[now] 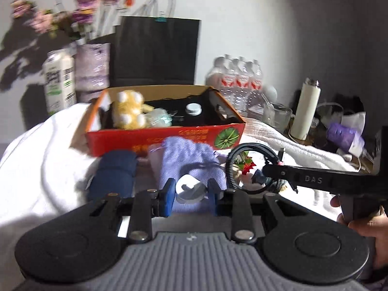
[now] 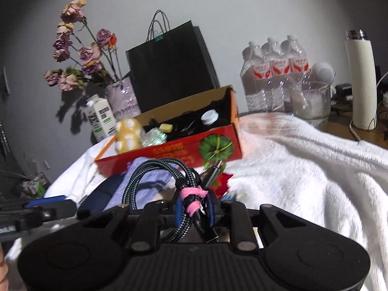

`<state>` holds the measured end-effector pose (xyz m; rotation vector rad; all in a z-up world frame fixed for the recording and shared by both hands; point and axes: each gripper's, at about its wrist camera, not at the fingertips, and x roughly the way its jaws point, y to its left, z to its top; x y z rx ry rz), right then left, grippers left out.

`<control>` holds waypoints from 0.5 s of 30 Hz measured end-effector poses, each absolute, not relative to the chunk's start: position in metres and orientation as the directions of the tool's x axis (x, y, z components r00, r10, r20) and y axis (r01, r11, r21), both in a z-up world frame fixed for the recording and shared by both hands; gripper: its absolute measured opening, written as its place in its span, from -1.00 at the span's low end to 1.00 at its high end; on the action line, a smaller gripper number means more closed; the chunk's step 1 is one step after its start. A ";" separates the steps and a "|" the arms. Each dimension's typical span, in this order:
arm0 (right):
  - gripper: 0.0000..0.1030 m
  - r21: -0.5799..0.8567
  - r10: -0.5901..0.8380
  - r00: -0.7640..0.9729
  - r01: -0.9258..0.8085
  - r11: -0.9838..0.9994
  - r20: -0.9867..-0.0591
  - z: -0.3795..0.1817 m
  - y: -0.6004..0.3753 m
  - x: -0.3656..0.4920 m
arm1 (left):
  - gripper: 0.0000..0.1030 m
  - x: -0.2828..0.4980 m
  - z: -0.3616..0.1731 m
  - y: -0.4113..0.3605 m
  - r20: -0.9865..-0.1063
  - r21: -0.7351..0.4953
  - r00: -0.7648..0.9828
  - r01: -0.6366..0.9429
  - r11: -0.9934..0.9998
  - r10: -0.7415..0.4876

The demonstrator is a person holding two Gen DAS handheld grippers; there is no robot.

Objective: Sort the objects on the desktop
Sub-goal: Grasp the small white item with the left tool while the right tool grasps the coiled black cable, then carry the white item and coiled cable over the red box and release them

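Observation:
My left gripper (image 1: 191, 189) is shut on a round white object (image 1: 189, 190), held above a lilac pouch (image 1: 191, 160). A navy pouch (image 1: 114, 174) lies to its left. My right gripper (image 2: 195, 208) is shut on a coiled braided cable (image 2: 155, 184) tied with a pink band; the cable also shows in the left wrist view (image 1: 252, 167). The red cardboard box (image 1: 165, 138) stands behind on a white blanket, also in the right wrist view (image 2: 174, 150). It holds a yellow plush toy (image 1: 128, 111), a white-capped dark bottle (image 1: 194, 111) and a clear greenish item (image 1: 160, 118).
Behind the box stand a black paper bag (image 1: 155, 51), a vase of dried flowers (image 1: 92, 65), a milk carton (image 1: 59, 80) and packed water bottles (image 1: 237, 80). At the right are a glass jar (image 2: 311, 101), a white thermos (image 2: 361, 80) and clutter. Red and green scraps (image 1: 247, 165) lie on the blanket.

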<state>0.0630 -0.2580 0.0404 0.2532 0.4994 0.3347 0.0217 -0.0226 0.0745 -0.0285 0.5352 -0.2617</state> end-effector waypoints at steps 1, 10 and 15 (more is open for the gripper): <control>-0.64 0.316 0.383 0.822 -0.263 0.912 -0.421 0.042 -0.257 0.055 | -0.43 0.014 0.075 -0.018 -0.506 -0.108 0.826 0.224 0.969 -0.248; -0.64 0.339 0.437 0.746 -0.295 0.894 -0.503 0.031 -0.242 -0.027 | -0.43 -0.048 0.054 0.008 -0.568 -0.225 0.800 0.077 0.971 -0.195; -0.64 0.278 0.393 0.742 -0.282 0.918 -0.544 0.022 -0.235 -0.065 | -0.43 -0.084 0.043 0.008 -0.579 -0.204 0.799 0.049 0.978 -0.160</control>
